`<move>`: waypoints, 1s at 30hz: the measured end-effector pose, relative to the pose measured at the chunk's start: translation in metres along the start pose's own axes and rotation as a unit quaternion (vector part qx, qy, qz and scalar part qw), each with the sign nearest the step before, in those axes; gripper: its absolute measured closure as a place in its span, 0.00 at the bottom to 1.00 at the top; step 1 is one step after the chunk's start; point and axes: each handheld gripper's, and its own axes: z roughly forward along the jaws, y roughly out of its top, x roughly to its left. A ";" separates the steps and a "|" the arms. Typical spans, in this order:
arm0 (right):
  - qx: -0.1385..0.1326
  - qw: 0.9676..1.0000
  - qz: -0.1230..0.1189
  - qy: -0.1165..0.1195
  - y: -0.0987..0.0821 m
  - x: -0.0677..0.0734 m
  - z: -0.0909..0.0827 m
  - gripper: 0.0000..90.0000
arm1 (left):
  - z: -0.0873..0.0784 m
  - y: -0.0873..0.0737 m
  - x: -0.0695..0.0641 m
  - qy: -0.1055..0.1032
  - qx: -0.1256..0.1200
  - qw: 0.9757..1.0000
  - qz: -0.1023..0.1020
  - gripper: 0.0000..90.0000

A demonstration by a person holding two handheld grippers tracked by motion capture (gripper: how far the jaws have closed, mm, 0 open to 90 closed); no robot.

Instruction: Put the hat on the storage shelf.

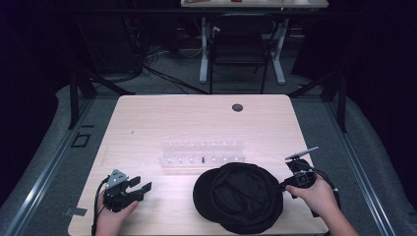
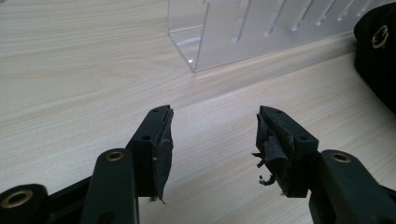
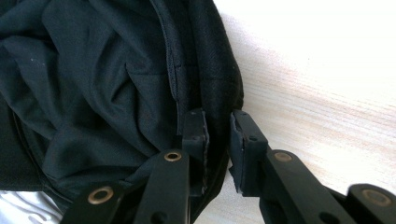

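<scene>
A black hat [image 1: 238, 196] lies crown-down on the wooden table [image 1: 172, 118], its lining facing up, near the front edge. My right gripper [image 1: 284, 186] comes in from the hat's right side. In the right gripper view one jaw is inside the hat [image 3: 93, 84] and the other outside, and the right gripper [image 3: 218, 126] pinches the thick rim between its pads. My left gripper [image 1: 141, 183] rests at the front left of the table, well apart from the hat. In its own view the left gripper [image 2: 215, 116] stands open over bare wood, with the hat's edge [image 2: 378, 56] at far right.
A clear acrylic rack [image 1: 201, 156] with several slots stands just behind the hat, and its corner [image 2: 243, 32] sits ahead of the left gripper. A round cable hole [image 1: 237, 107] marks the table's far side. A black chair [image 1: 241, 44] stands beyond the table.
</scene>
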 end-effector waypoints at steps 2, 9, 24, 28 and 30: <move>0.017 1.000 -0.005 -0.002 0.002 -0.001 0.000 0.87 | 0.000 0.000 0.000 -0.001 0.000 1.000 -0.001 0.51; 0.038 0.999 -0.008 0.008 0.006 -0.003 -0.002 0.92 | 0.000 0.000 0.000 -0.003 0.000 1.000 -0.001 0.52; 0.052 0.998 0.006 0.016 0.008 0.001 -0.006 0.97 | 0.000 0.000 0.000 -0.002 0.000 1.000 -0.002 0.52; 0.034 0.999 0.022 0.029 0.007 0.003 -0.010 0.98 | 0.000 0.000 0.000 -0.002 0.000 1.000 -0.001 0.52; 0.038 0.999 0.020 0.033 0.007 0.003 -0.013 0.98 | -0.001 0.000 0.000 -0.002 0.001 1.000 -0.002 0.52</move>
